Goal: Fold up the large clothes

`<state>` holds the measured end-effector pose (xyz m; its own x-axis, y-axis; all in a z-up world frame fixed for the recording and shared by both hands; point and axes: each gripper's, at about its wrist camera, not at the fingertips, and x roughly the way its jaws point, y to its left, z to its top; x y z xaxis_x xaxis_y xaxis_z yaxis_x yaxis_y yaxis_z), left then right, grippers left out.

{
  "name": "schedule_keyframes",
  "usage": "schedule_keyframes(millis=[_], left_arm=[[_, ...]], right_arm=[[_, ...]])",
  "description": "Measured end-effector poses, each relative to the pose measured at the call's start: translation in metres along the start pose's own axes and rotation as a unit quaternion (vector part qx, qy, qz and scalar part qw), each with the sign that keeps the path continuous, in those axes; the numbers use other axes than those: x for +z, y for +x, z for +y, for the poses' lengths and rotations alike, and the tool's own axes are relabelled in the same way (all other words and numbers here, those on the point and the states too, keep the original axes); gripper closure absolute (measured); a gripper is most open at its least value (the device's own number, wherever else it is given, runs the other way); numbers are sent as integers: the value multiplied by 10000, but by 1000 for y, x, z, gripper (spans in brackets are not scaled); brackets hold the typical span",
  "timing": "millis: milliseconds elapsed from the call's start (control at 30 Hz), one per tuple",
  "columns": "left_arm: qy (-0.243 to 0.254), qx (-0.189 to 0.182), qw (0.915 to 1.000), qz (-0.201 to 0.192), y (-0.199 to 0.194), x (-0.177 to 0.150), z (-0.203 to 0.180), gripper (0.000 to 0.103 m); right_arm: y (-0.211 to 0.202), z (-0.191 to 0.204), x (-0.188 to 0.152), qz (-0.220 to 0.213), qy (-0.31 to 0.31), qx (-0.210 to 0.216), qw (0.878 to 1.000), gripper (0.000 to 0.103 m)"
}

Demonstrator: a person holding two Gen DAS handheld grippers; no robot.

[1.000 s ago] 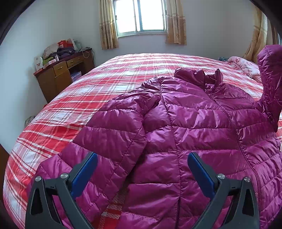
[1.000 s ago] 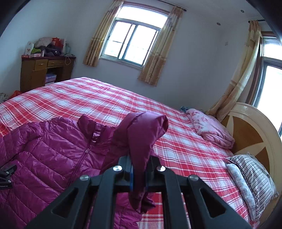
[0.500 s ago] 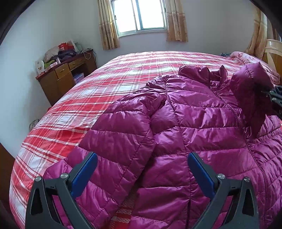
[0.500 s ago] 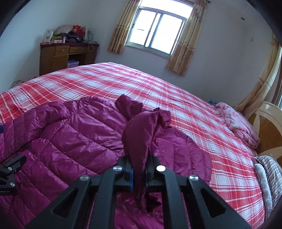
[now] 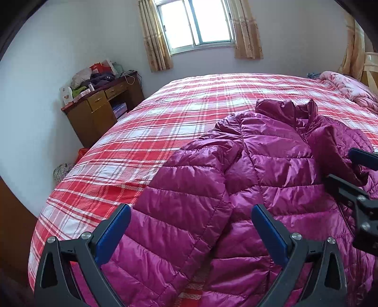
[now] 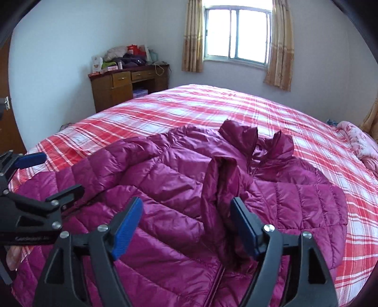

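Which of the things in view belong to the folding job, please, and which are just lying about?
Part of the job:
- magenta puffer jacket
- its sleeve, between the right gripper's opening jaws
- left gripper, open
- plaid bed it lies on

Lying about:
- wooden desk with clutter
- pink blanket

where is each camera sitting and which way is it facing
Left wrist: on the left gripper, looking down along its open fingers over the jacket on the bed toward the window; the right gripper shows at the right edge.
Right wrist: on the right gripper, facing the same way; its jaws are opening, the sleeve loose between them; the left gripper shows at the left edge.
Shared: jacket, bed, window, desk.
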<state>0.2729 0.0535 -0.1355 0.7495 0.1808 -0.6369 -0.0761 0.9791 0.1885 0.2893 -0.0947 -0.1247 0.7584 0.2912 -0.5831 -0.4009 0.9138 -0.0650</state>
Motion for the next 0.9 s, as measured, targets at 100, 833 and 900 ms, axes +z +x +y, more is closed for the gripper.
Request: schedule_keyframes(millis=[100,833,900], left_arm=[[-3,-64,10000,-76,-9,10,-3,1],[960,849,9914,268,98,25,-114,1],[864,768,9927,340,101,26,-109,1]], right_arm=[[-28,-10,0,-256,-29,-101,9996,24],[37,-195,-57,1088,1938,-1478,9637,63],[45,-189,-64,1211,1754,-1552,9646,63]])
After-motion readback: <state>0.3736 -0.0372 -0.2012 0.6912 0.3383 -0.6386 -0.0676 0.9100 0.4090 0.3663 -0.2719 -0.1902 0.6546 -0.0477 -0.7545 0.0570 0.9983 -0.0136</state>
